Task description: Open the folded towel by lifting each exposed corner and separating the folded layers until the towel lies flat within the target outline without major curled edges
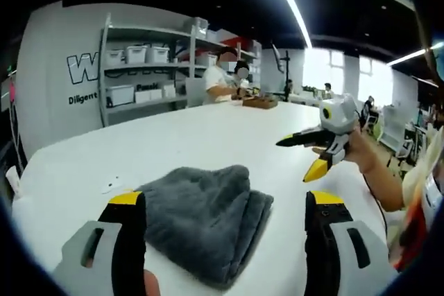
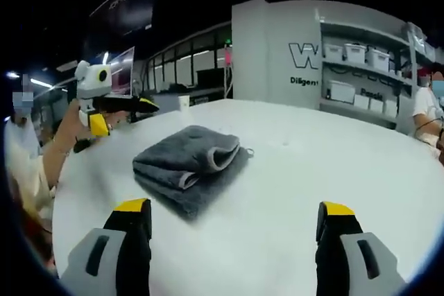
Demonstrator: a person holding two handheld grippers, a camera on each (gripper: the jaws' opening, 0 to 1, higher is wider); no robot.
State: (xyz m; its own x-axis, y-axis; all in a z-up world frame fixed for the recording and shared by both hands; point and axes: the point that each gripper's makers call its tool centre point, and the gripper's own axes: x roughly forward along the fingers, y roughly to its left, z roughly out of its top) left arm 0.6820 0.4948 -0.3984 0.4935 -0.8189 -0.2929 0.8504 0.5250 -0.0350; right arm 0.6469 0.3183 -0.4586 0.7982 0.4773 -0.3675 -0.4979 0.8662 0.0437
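Nearest in the left gripper view, the left tongs (image 1: 225, 206) stand wide apart, their 2 yellow-tipped jaws holding nothing, and the folded grey towel (image 1: 205, 223) lies on the white table (image 1: 173, 143) just ahead of them, its near edge reaching between the jaws and closer to the left one. In the right gripper view, the right tongs (image 2: 236, 216) are likewise spread wide and empty, with the towel (image 2: 191, 168) ahead of them and toward the left jaw, clear of both tips. The towel looks plush, soft and light, so it will likely sag and drape rather than hold a shape, and a pinch should grip it without slipping; thick stacked layers could come up together if the jaws bite too deep. The best hold is probably 1 exposed corner of the top layer, where the rolled folds with paler edging show on the side facing the right tongs. No target outline can be made out on the table. Farther off, each view catches the other hand's tongs hovering above the table beside the towel, jaws parted. Beyond the table stand shelves (image 1: 139, 67) of white bins, and people sit at its far end.
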